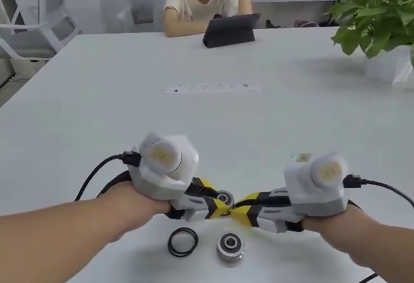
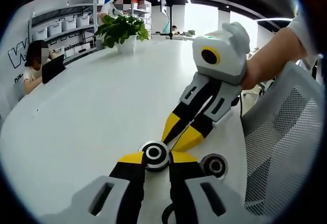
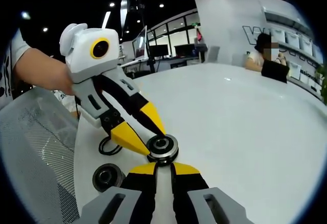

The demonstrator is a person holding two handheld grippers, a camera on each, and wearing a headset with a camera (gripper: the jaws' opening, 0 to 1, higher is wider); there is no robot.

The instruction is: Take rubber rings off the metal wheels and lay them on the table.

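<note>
So, left gripper (image 2: 155,158) clamps a small round metal wheel (image 2: 155,153); right gripper (image 3: 164,169) jaws meet its rim, grip unclear. Next, probably: peel its black rubber ring (image 3: 176,144) off.

table (image 1: 291,121) white | rubber ring (image 1: 182,241) black | metal wheel (image 2: 155,155) silver-black | plant (image 1: 378,11) green

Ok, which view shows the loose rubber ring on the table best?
The head view: the rubber ring lies whole on the table. In the right gripper view the left gripper hides part; in the left gripper view a sliver peeks between its fingers.
</note>
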